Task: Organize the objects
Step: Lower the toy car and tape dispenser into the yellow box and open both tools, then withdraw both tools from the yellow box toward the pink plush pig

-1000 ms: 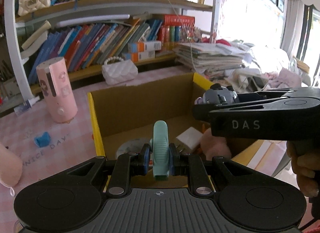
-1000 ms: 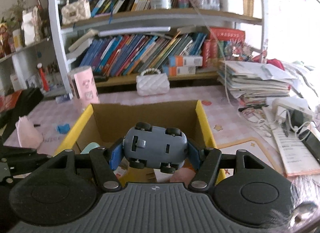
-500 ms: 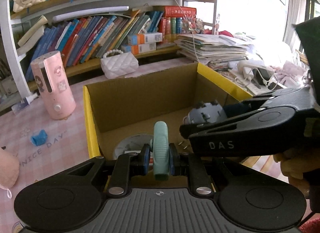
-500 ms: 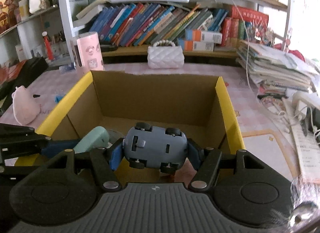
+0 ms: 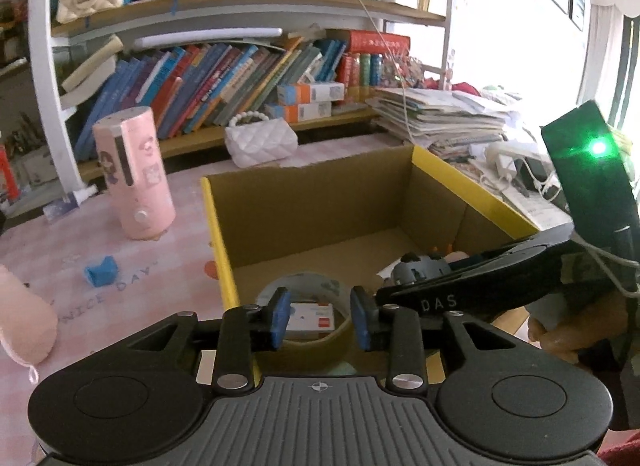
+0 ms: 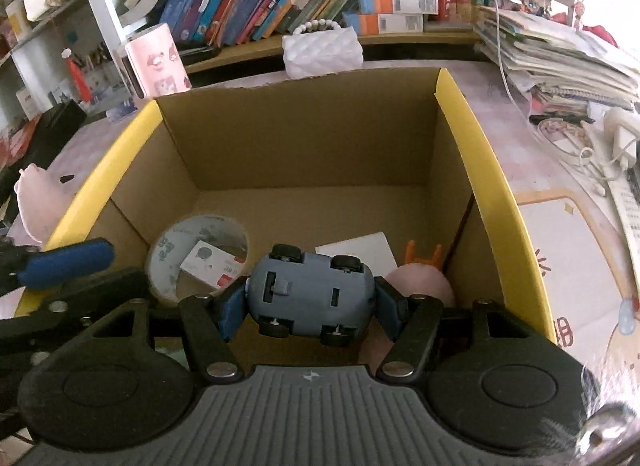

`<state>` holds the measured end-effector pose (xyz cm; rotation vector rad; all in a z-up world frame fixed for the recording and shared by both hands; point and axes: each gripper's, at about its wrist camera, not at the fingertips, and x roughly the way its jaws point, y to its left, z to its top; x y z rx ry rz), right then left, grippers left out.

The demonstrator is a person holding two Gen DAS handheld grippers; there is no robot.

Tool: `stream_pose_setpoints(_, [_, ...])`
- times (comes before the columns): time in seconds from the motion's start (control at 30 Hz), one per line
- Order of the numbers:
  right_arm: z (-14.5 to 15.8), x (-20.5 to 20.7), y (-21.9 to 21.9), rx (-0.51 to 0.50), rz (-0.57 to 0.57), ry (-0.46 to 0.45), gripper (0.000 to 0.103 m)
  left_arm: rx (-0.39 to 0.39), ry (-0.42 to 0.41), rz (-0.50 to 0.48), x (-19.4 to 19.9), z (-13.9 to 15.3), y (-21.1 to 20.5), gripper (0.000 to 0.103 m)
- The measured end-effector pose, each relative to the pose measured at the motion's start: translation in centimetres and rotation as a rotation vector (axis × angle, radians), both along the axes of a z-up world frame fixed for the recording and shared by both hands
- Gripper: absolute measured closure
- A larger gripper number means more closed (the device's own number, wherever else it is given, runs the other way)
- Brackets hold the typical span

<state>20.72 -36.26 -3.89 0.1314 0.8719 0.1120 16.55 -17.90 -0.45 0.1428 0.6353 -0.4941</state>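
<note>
An open cardboard box with yellow flaps (image 5: 472, 185) (image 6: 488, 169) stands on the pink table. My left gripper (image 5: 320, 320) is open and empty above the box's near left corner; a trace of mint green shows just below it. My right gripper (image 6: 310, 300) is shut on a grey-blue toy car (image 6: 310, 294), underside facing the camera, held inside the box over its near right part; the car also shows in the left wrist view (image 5: 420, 268). In the box lie a tape roll (image 6: 192, 242), a small white card box (image 6: 212, 262), white paper (image 6: 356, 248) and a pink plush toy (image 6: 420, 280).
On the table left of the box are a pink cylinder (image 5: 134, 173), a small blue piece (image 5: 100, 270) and a pink plush (image 5: 24, 318). A white quilted purse (image 5: 260, 141) sits behind the box. Bookshelves rise at the back; paper stacks (image 5: 440, 117) and cables lie right.
My left gripper has opened and the mint-green object it held is gone from between its fingers. My right gripper has lowered the car deeper into the box.
</note>
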Motion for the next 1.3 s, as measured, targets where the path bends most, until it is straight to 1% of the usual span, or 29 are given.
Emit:
stream_pose_setpoints(0.03, [0.0, 0.0, 0.0, -0.001, -0.003, 0.001, 0.041, -0.003, -0.008, 0.004, -0.2, 0.2, 0.2, 0.066])
stream_pose_setpoints(0.1, [0.0, 0.0, 0.2, -0.010, -0.007, 0.000, 0.041, -0.011, -0.023, 0.015, -0.6, 0.5, 0.7, 0.057])
stream_pose_setpoints(0.23, [0.4, -0.4, 0.4, -0.018, -0.031, -0.017, 0.040, -0.034, -0.054, 0.012, -1.5, 1.2, 1.5, 0.050])
stream_pose_setpoints(0.27, [0.6, -0.6, 0.5, -0.020, -0.036, -0.029, 0.040, -0.035, -0.064, 0.016, -1.8, 1.3, 1.6, 0.045])
stream_pose_setpoints(0.3, [0.8, -0.9, 0.6, -0.025, -0.039, -0.041, 0.039, -0.038, -0.075, 0.020, -2.1, 1.5, 1.8, 0.042])
stream_pose_setpoints(0.33, [1.2, -1.2, 0.8, -0.032, -0.042, -0.057, 0.035, -0.044, -0.084, 0.021, -2.3, 1.7, 2.0, 0.041])
stream_pose_setpoints(0.37, [1.5, -1.5, 0.9, -0.037, -0.046, -0.074, 0.034, -0.052, -0.092, 0.022, -2.6, 1.8, 2.3, 0.039])
stream_pose_setpoints(0.4, [1.9, -1.9, 1.0, -0.041, -0.052, -0.093, 0.033, -0.058, -0.098, 0.025, -2.9, 2.0, 2.5, 0.033])
stream_pose_setpoints(0.5, [3.1, -3.5, 1.2, -0.054, -0.084, -0.153, 0.032, -0.071, -0.128, 0.046, -3.6, 2.4, 3.3, 0.025])
stream_pose_setpoints(0.53, [3.6, -4.2, 1.3, -0.055, -0.101, -0.178, 0.029, -0.075, -0.133, 0.052, -3.8, 2.5, 3.5, 0.024])
stream_pose_setpoints(0.63, [4.7, -6.3, 1.3, -0.075, -0.161, -0.248, 0.026, -0.091, -0.140, 0.059, -4.5, 2.6, 4.4, 0.024])
stream_pose_setpoints(0.7, [5.4, -7.9, 1.3, -0.096, -0.208, -0.290, 0.026, -0.095, -0.141, 0.059, -5.0, 2.6, 4.9, 0.023])
stream_pose_setpoints(0.77, [5.7, -9.8, 1.2, -0.107, -0.278, -0.335, 0.026, -0.097, -0.141, 0.064, -5.5, 2.5, 5.5, 0.021])
stream_pose_setpoints(0.83, [5.8, -11.5, 1.3, -0.117, -0.339, -0.357, 0.025, -0.097, -0.132, 0.071, -5.9, 2.2, 6.1, 0.020])
stream_pose_setpoints(0.93, [5.4, -13.4, 1.6, -0.129, -0.392, -0.342, 0.023, -0.090, -0.110, 0.078, -6.7, 1.7, 7.1, 0.020])
stream_pose_setpoints(1.1, [4.0, -15.2, 3.7, -0.139, -0.386, -0.249, 0.021, -0.070, -0.057, 0.085, -8.2, 0.8, 8.9, 0.019])
stream_pose_setpoints(1.23, [2.6, -16.6, 6.1, -0.070, -0.363, -0.155, 0.021, -0.070, -0.016, 0.085, -9.5, 0.4, 10.4, 0.017])
stream_pose_setpoints(1.27, [2.4, -16.8, 6.7, -0.058, -0.352, -0.139, 0.021, -0.061, -0.011, 0.083, -9.9, 0.3, 10.8, 0.014])
stream_pose_setpoints(1.3, [2.3, -17.0, 7.4, -0.056, -0.336, -0.131, 0.021, -0.052, -0.008, 0.083, -10.2, 0.2, 11.2, 0.013])
